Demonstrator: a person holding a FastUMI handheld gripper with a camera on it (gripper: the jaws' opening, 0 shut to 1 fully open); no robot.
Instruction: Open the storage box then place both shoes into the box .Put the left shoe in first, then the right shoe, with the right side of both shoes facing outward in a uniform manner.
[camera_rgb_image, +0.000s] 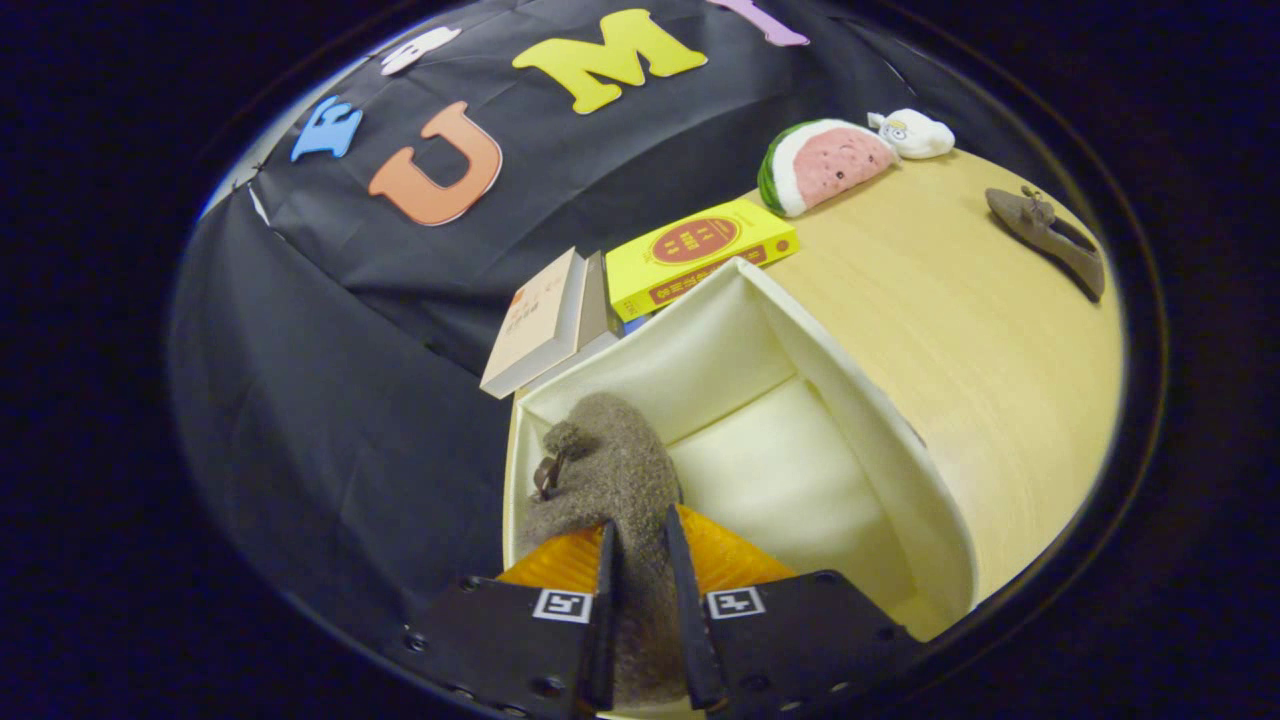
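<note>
My gripper (640, 545) is shut on a fuzzy grey-brown shoe (610, 470), both fingers pressing its upper. The shoe hangs over the open cream storage box (850, 400), near the box's left wall, with its toe pointing ahead of the fingers. A small dark bow shows on the shoe's left side. The box's pale inside to the right of the shoe is bare. A second brown shoe (1050, 240) with a bow lies on the wooden table (960, 300), far beyond the box to the right.
Behind the box stand a beige book (535, 325) and a yellow book (695, 255). A watermelon plush (825, 165) and a small white plush (915, 135) sit at the table's far edge. The black cloth wall runs along the left.
</note>
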